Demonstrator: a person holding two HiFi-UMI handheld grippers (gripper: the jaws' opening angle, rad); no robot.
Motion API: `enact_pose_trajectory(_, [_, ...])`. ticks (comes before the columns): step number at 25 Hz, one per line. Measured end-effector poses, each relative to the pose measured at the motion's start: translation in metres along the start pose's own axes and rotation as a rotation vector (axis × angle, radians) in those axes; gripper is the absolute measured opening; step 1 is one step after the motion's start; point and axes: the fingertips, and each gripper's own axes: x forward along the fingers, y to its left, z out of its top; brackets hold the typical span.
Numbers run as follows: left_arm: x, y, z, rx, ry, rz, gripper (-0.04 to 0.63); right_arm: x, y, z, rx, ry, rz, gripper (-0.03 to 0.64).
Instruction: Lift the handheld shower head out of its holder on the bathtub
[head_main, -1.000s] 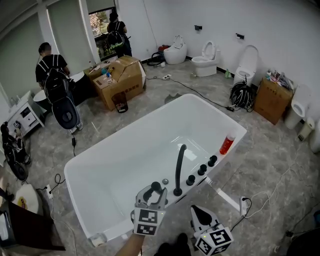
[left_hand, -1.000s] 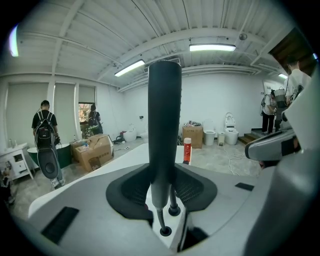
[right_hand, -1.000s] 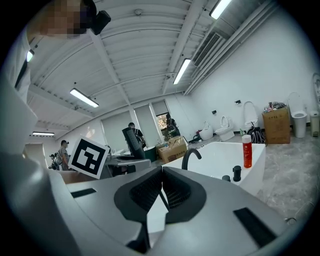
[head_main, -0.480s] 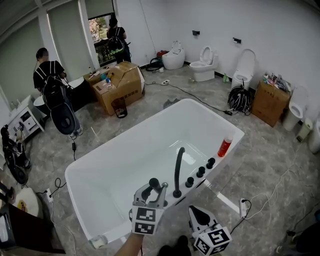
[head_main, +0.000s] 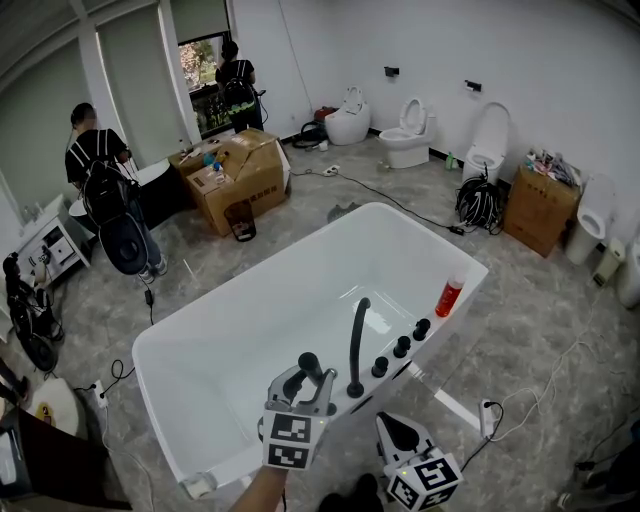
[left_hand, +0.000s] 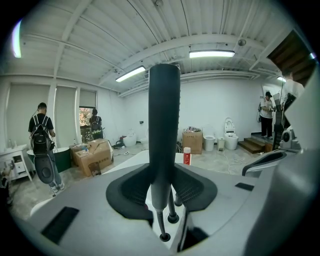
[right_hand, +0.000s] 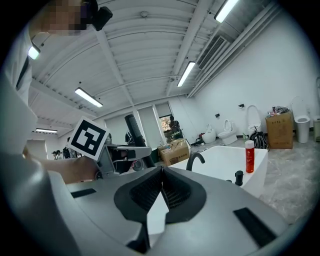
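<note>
Two grippers seen: left gripper (head_main: 306, 384) over the near rim of the bathtub (head_main: 270, 320); right gripper (right_hand: 161, 179) low and to its right, outside the tub.
Left gripper, state: jaws part-way in, pinching the dark ribbed handle of the shower head (left_hand: 164, 115), which stands upright between the pads.
Right gripper, state: pads pressed together, nothing between them; idle.
Shower head, position: in the left grip, just left of the black spout (head_main: 356, 335), above the rim. Below the pads the handle narrows to a thin stem (left_hand: 161, 220) running down to the holder (left_hand: 164, 237), judged to be the dark ring on the rim.
Change over the last second: left gripper has risen a little, and the handle's top stands higher against the spout than before. Grip width unaltered. Right gripper has hardly shifted.
Meaning for task: lift is under way. The handle body appears clear of the holder, with only the stem trailing. Full clearance cannot be confirmed, as the head view hides the seat behind the gripper.
Next requirement: continued straight upward travel, grip kept firm.
Risk: stem snagging at the holder; handle swinging into the spout or the knobs (head_main: 401, 347).
Surroundings: red bottle (head_main: 449, 295) on the far rim, well apart, unaffected.
</note>
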Motion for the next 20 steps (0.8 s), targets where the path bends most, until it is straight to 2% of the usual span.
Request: enact_pose_trajectory(20, [-0.005,0.004,0.005,-0.004,-0.01,-0.006,0.152,0.001,0.008,0.001,-0.02,0.018,-0.004,0.002])
